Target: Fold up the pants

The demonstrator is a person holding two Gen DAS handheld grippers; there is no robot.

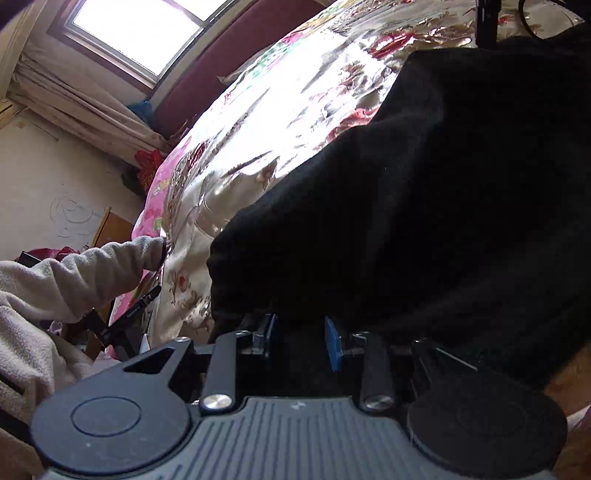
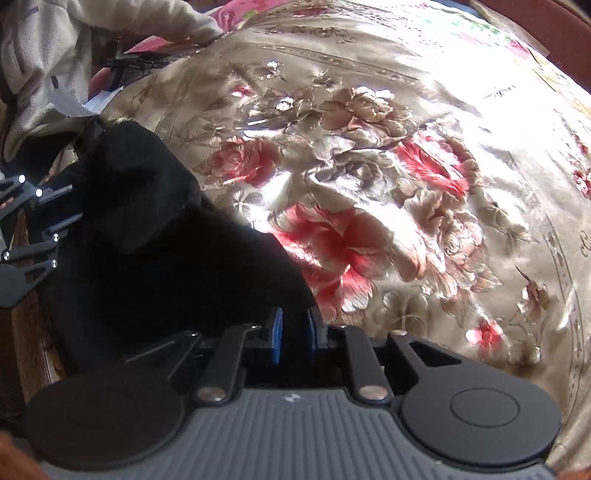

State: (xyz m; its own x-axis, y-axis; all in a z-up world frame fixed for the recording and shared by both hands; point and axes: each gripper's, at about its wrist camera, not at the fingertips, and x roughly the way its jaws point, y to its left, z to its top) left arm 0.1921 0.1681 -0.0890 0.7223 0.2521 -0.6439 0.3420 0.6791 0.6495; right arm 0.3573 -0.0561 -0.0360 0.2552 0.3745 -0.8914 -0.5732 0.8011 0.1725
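- Right wrist view: our right gripper (image 2: 295,334) has its blue fingers (image 2: 276,334) drawn close with only a narrow gap, and the edge of the black pants (image 2: 155,236) runs down into that gap, so we judge they are pinching the cloth, though the contact itself is dark.
- Left wrist view: our left gripper (image 1: 300,338) shows its fingers (image 1: 332,343) set wider apart, with black cloth draped over and between them; we cannot tell whether they bear on it.
- From both grippers the pants (image 1: 424,206) spread outward as one bunched dark mass lying on the floral bedspread (image 2: 388,166), near the bed's edge on our side.
- The left gripper also appears at the left edge of the right wrist view, its linkage against the same bunch of fabric.
- Beyond the pants lie open bedspread (image 1: 280,122), a fleece sleeve (image 1: 92,273) and a window (image 1: 136,29) above.
- To do this step well, we think both grips should hold matching points of one edge, then draw apart until the cloth is taut and flat before any fold.
- Satin is slippery, so we would lift rather than drag, or the bedspread may bunch.
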